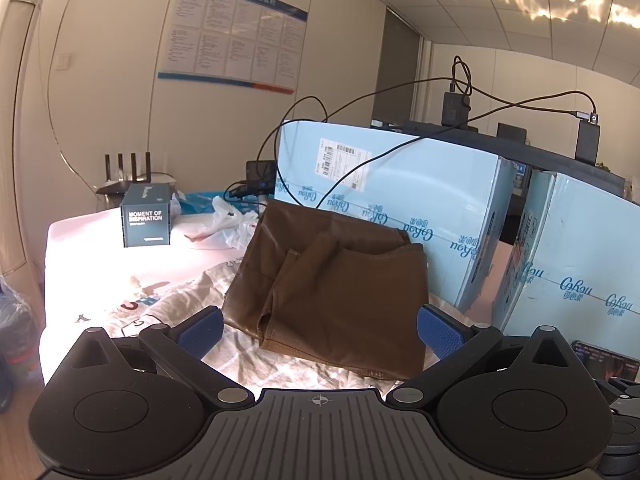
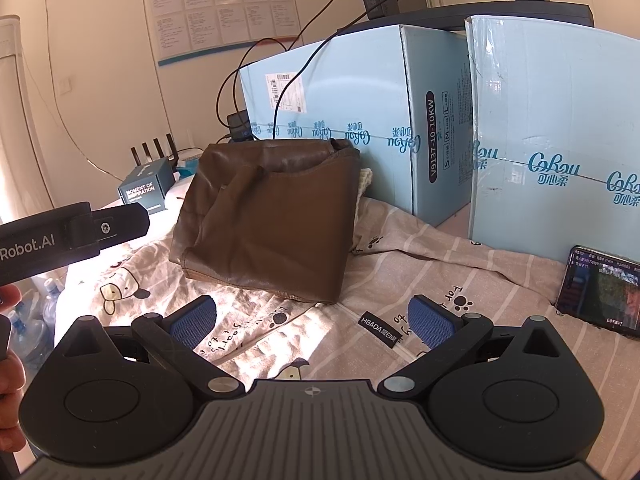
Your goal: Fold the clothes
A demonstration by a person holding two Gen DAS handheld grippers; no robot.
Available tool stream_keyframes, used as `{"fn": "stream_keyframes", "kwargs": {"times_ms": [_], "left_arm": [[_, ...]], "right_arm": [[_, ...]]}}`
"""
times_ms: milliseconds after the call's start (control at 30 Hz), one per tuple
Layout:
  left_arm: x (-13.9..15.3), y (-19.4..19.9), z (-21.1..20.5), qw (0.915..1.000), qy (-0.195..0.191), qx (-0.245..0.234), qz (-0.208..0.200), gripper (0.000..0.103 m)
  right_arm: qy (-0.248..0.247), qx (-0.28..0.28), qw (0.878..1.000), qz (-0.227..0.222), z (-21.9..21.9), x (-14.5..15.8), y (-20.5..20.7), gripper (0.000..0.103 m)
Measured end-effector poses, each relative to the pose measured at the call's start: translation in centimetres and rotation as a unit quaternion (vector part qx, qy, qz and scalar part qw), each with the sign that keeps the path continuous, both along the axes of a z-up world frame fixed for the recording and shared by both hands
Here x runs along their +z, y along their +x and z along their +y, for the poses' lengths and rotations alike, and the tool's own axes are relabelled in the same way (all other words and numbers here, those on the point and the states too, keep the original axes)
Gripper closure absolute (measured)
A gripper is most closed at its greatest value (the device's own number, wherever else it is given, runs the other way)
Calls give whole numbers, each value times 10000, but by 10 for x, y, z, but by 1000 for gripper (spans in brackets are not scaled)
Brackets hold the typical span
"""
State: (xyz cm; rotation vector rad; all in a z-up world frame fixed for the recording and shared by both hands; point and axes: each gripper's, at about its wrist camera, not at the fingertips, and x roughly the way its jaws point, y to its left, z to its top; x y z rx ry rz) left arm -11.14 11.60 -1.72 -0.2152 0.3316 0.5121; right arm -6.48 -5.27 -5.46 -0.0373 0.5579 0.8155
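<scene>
A: Where is the garment sitting right now?

B: The brown garment is lying folded into a rough rectangle on the patterned sheet, its far edge resting close against the pale blue boxes. A loose flap is lying across its top.

A: And the tongs?

B: Both are hanging spread and empty. The left tongs are hovering just over the garment's near edge, with the blue pads flanking it. The right tongs are sitting nearer, over bare sheet, short of the cloth.

A: How is it going to handle?

B: It is looking like soft faux leather, with a slight sheen, so I am judging it limp, fairly light and a little slippery. A pinch at the near corners, through all the layers at the hem, is looking safest; the loose flap alone would probably slide off the stack.

A: Are the two views differing much?

B: Yes. The right view is showing a phone with a lit screen on the sheet at the right, plus the left tool's black body and a person's hand at the left edge. The left view is showing a crumpled white plastic bag and a small dark box on the far left more clearly.
</scene>
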Motion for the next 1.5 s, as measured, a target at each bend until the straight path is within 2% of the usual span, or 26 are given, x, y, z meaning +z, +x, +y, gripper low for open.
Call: {"fn": "stream_keyframes", "kwargs": {"times_ms": [1500], "left_arm": [[-4, 3, -3, 9999, 111, -38, 92, 0]], "right_arm": [[-58, 18, 10000, -32, 1, -1, -1, 0]]}}
